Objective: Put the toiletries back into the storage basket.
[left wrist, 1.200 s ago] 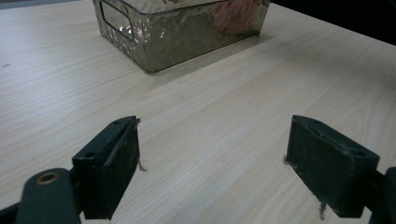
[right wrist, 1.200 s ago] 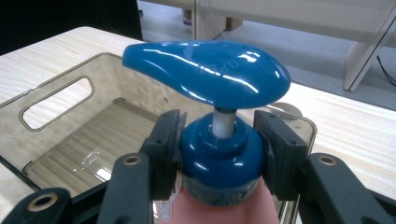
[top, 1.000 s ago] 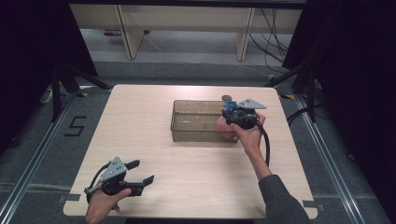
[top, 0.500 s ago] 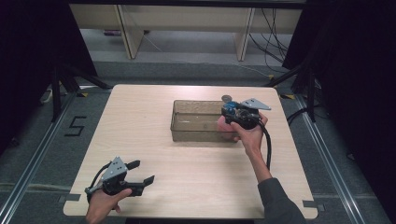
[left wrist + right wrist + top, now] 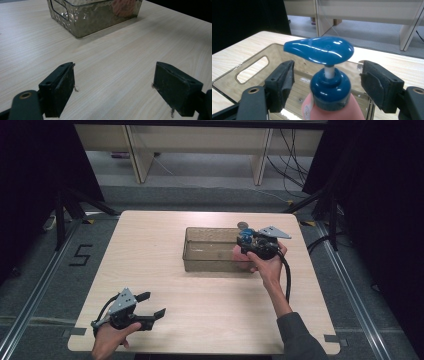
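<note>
A pink pump bottle [image 5: 329, 100] with a blue pump head [image 5: 319, 50] stands at the right end of a clear plastic bin [image 5: 200, 265]. My right gripper [image 5: 325, 82] straddles the bottle's neck. Its jaws have just been opening, and both pads now stand clear of the blue collar between them. From above, the right gripper [image 5: 247, 242] hangs over the bin's right end, above the bottle [image 5: 239, 254]. My left gripper [image 5: 151, 304] rests low at the table's front left, open and empty. Bare wood lies between the jaws of the left gripper [image 5: 113, 87].
The bin [image 5: 95, 15] stands mid-table, right of centre, with a cut-out handle [image 5: 252, 68] in its end wall. A small round grey thing [image 5: 243, 225] sits just behind its far rim. Black stands and cables surround the table [image 5: 150, 250].
</note>
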The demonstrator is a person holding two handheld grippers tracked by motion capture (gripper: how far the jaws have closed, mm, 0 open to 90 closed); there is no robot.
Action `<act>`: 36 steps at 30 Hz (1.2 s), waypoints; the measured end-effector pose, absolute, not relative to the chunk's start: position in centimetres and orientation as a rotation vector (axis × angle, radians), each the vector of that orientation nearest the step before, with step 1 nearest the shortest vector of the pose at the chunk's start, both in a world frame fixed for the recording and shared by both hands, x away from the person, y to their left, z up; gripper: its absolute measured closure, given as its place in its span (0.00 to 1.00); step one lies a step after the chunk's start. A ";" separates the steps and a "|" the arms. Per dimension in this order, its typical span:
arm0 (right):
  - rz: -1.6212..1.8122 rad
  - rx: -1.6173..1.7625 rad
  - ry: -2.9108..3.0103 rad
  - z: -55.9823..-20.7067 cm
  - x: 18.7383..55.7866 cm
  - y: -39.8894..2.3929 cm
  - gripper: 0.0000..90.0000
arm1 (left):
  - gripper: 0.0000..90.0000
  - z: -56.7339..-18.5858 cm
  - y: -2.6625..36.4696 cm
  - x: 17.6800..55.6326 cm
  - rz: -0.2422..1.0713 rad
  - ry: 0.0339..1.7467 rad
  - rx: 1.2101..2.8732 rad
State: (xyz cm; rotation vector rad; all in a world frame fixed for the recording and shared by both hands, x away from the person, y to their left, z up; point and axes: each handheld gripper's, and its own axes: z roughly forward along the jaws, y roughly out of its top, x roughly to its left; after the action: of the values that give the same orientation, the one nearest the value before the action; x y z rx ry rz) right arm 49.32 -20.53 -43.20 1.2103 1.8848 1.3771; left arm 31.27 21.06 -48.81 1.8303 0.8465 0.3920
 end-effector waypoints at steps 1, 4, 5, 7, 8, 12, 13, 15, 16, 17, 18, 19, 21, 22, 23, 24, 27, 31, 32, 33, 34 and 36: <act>1.377 1.210 1.885 -43.2 49.3 -20.5 0.30 | 0.19 -48.8 21.1 31.3 0.392 0.847 1.830; 1.378 1.233 1.884 -43.0 49.2 -20.7 0.29 | 0.19 -48.8 21.1 31.3 0.392 0.846 1.830; 1.387 1.236 1.882 -43.0 49.1 -20.7 0.29 | 0.19 -48.8 21.1 31.3 0.393 0.846 1.829; 1.374 1.235 1.893 -42.8 48.9 -20.7 0.29 | 0.19 -48.8 21.1 31.2 0.392 0.844 1.832; 1.374 1.235 1.893 -42.8 48.9 -20.7 0.29 | 0.19 -48.8 21.1 31.2 0.392 0.844 1.832; 1.389 1.215 1.879 -42.8 48.9 -20.9 0.28 | 0.19 -48.8 21.1 31.2 0.390 0.838 1.830; 1.397 1.210 1.880 -42.8 48.9 -20.9 0.28 | 0.19 -48.8 21.1 31.2 0.392 0.838 1.831; 1.387 1.221 1.876 -42.7 48.7 -20.9 0.28 | 0.19 -48.8 21.1 31.3 0.392 0.839 1.830; 1.395 1.235 1.872 -42.7 48.6 -20.9 0.28 | 0.19 -48.8 21.1 31.3 0.392 0.838 1.829; 1.395 1.235 1.872 -42.7 48.6 -20.9 0.28 | 0.19 -48.8 21.1 31.3 0.392 0.836 1.832; 1.410 1.230 1.874 -42.7 48.5 -20.9 0.28 | 0.19 -48.8 21.1 31.2 0.396 0.842 1.834; 1.405 1.238 1.874 -42.6 48.3 -20.9 0.28 | 0.19 -48.8 21.1 31.3 0.393 0.836 1.832; 1.407 1.223 1.874 -42.6 48.3 -21.0 0.27 | 0.19 -48.8 21.1 31.3 0.392 0.834 1.828; 1.407 1.223 1.874 -42.6 48.3 -21.0 0.27 | 0.19 -48.8 21.1 31.3 0.392 0.834 1.828; 1.405 1.237 1.870 -42.6 48.1 -21.1 0.27 | 0.19 -48.8 21.1 31.3 0.392 0.834 1.829; 1.405 1.237 1.870 -42.6 48.1 -21.1 0.27 | 0.19 -48.8 21.1 31.3 0.393 0.834 1.828; 1.411 1.227 1.878 -42.6 47.9 -21.2 0.27 | 0.19 -48.8 21.1 31.3 0.394 0.832 1.828; 1.400 1.227 1.871 -42.5 47.6 -21.3 0.27 | 0.19 -48.8 21.1 31.3 0.392 0.837 1.825; 1.395 1.263 1.867 -42.4 47.3 -21.3 0.27 | 0.19 -48.7 21.1 31.3 0.392 0.834 1.827; 1.397 1.253 1.869 -42.5 47.1 -21.3 0.27 | 0.19 -48.6 21.2 31.2 0.398 0.846 1.835; 1.397 1.253 1.869 -42.5 47.1 -21.3 0.27 | 0.19 -48.6 21.2 31.2 0.398 0.846 1.835; 1.405 1.241 1.866 -42.4 46.8 -21.5 0.27 | 0.19 -48.7 21.2 31.3 0.394 0.841 1.825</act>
State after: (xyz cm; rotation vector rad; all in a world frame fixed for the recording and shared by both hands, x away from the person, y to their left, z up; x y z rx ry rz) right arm 46.83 -21.49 -42.42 1.2414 1.8660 1.4048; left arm 31.26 21.15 -48.67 1.8251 0.8411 0.3941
